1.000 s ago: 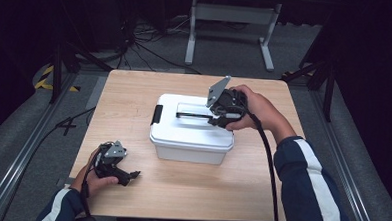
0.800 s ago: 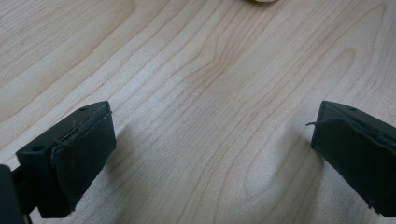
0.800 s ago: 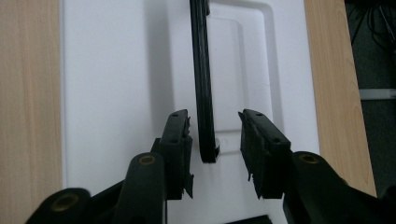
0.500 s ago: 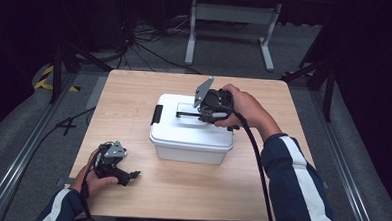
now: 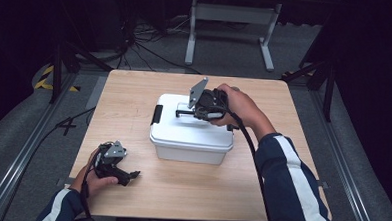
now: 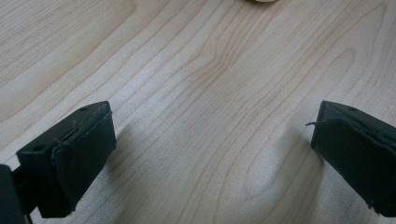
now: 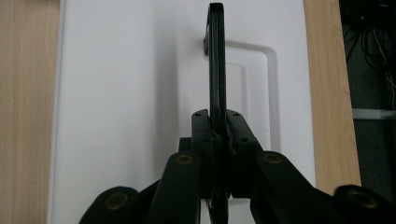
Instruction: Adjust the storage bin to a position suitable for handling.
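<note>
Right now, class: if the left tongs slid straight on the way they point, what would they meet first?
The left tongs stand open and point low across the bare wooden table. The way looks free at first; the white box probably lies next in that line, though depth is hard to judge.

The pale wooden bench [image 5: 134, 98] shows fine grain under a smooth, matt finish. The white rectangular plastic box [image 5: 190, 140] looks smooth with a soft sheen, and its thin black plastic carrying handle [image 7: 216, 60] is faintly glossy. The black gripper pads [image 6: 86, 154] look matt, rubbery and slightly frayed at their edges.
</note>
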`<state>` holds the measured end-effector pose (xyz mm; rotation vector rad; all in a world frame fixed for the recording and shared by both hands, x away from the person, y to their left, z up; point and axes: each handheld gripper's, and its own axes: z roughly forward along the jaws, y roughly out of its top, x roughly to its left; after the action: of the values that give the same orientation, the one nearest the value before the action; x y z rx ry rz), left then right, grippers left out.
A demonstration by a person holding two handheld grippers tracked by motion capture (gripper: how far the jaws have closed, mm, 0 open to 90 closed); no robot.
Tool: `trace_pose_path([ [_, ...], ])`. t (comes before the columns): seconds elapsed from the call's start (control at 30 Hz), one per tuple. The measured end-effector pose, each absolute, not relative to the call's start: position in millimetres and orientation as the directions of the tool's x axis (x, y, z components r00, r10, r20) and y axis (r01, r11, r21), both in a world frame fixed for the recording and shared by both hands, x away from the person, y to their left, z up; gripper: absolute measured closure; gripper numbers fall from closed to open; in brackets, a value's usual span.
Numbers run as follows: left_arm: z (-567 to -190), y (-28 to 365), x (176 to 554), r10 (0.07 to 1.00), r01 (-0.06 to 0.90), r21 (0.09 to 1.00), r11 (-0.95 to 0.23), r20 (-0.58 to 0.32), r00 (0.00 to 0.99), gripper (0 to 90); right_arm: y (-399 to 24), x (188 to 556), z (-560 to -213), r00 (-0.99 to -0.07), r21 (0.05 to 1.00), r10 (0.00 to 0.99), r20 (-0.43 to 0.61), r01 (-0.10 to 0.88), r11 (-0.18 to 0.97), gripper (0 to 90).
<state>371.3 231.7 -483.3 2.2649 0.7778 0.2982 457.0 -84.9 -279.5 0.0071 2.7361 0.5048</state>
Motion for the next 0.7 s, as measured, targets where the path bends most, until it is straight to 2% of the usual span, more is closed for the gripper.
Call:
trace_pose_path([
  [0.7,-483.2,231.7,371.3,0.610,0.446,0.694,-0.565,-0.012,0.792,0.4,-98.1,452.0,-261.3,-0.925,0.408,0.089,-0.369,-0.075,0.910,84.6],
])
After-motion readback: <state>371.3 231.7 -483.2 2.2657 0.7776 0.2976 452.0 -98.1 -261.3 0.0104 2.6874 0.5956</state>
